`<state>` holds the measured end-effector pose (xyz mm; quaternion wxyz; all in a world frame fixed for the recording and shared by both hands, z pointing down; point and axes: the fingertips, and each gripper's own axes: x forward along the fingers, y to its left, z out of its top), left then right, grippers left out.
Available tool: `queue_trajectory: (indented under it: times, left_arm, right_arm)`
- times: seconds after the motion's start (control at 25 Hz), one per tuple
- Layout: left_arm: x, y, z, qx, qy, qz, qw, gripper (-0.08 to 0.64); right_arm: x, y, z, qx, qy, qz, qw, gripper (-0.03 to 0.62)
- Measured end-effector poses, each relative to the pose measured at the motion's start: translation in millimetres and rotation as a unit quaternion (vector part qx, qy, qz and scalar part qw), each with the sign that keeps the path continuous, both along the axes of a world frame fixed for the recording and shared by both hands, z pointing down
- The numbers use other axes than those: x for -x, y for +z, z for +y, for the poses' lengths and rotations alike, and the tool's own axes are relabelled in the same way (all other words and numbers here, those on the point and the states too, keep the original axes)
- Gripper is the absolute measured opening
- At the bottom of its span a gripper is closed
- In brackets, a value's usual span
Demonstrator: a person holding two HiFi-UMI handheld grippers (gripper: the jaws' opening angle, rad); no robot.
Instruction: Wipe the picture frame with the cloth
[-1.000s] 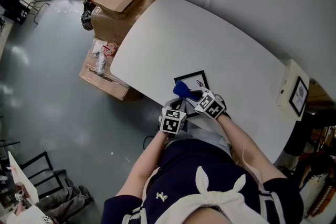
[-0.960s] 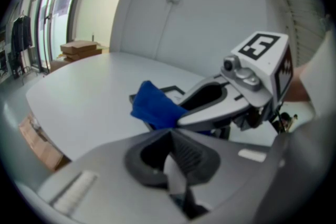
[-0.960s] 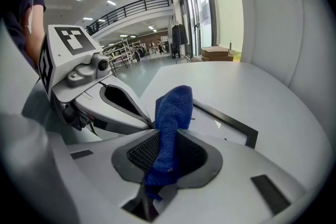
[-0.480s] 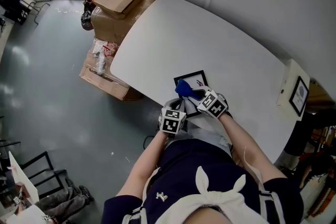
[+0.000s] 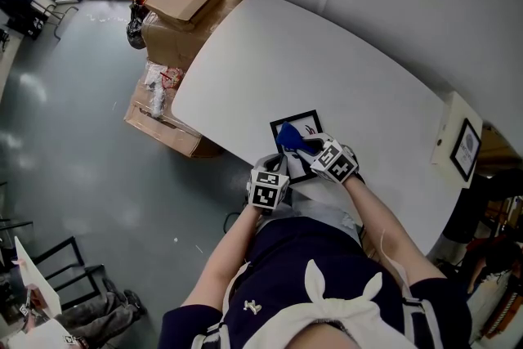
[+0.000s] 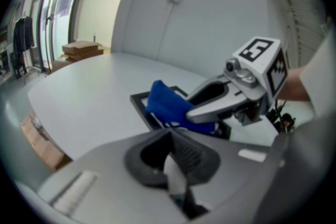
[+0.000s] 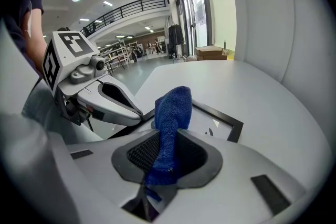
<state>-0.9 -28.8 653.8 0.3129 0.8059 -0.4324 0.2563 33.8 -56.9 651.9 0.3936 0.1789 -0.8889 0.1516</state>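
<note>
Being gripped by one fold in the closed right gripper [image 7: 168, 144], the cloth [image 7: 172, 107], laid on the picture frame [image 7: 226, 124] just ahead of its jaws, can be pulled loose by a hard stroke, or the frame shoved away from the nearly closed left gripper [image 6: 170, 139].

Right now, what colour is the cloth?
The cloth is blue, clearest in the right gripper view.

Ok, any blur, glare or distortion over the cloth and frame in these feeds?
Head view: sharp, evenly lit, no glare on the picture frame. Left gripper view: fisheye warp, dark corners, near jaws soft. Right gripper view: same warp, but the cloth is crisp.
</note>
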Motion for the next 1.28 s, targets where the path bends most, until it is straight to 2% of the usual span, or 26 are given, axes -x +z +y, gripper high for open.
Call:
queue_trajectory:
  times: [0.76,1.28]
  left_arm:
    - [-1.1,-1.6,0.1,-0.001,0.001,0.0,1.0,0.003]
    - [-1.7,-2.4,-0.4,-0.003,0.004,-0.002,1.0,0.003]
  right_arm:
    - [-25.8,1.8,-7.2,0.006,0.011,0.018,1.0,0.089]
    - [-32.0,-1.9,-11.8,0.023,0.037,0.006,0.999,0.089]
